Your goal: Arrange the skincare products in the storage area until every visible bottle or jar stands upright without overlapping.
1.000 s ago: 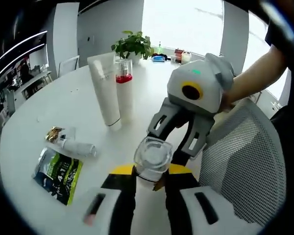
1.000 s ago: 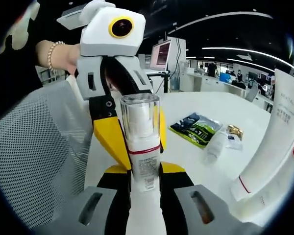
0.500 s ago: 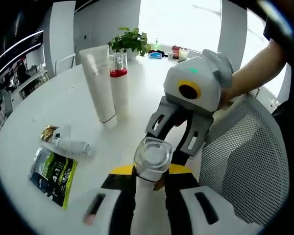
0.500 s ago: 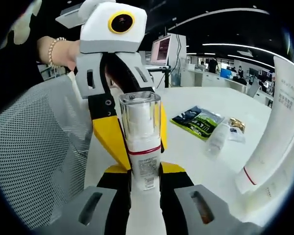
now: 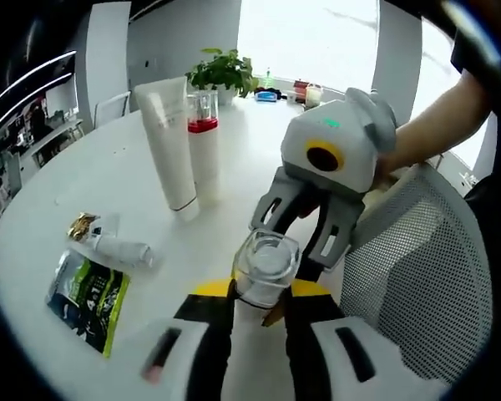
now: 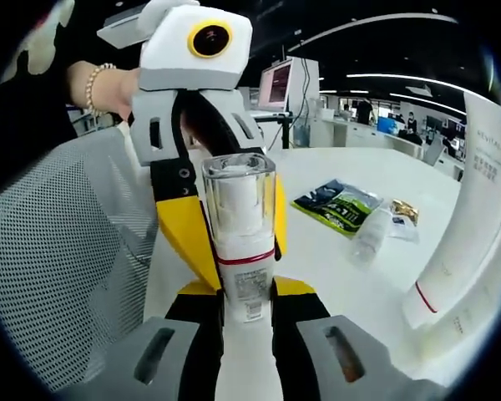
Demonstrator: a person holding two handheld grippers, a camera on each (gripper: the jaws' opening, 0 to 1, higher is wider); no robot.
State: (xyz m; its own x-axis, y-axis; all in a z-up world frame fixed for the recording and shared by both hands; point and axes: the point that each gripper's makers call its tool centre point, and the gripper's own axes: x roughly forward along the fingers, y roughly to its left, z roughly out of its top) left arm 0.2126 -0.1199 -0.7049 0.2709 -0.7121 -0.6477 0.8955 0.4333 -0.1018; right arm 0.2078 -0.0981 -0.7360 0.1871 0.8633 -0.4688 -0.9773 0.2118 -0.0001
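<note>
White desk (image 5: pixel 108 167), near edge: both grippers, left (image 5: pixel 259 311) & right (image 6: pixel 246 302), clamped 1 clear-capped bottle (image 6: pixel 240 242) between jaws, prob. handing it over to stand upright.

Both claws meet, closed on one bottle.
Left claw (image 5: pixel 259 305) and right claw (image 6: pixel 246 301) face each other, each hand-held, jaws clamped.

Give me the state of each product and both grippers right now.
Clear-capped bottle: upright, gripped by both grippers.
Left gripper: shut on the bottle.
Right gripper: shut on the bottle.
White tube: standing upright.
Red-collared bottle: upright beside the tube.
Small bottle: lying down.
Green sachet: flat on table.
</note>
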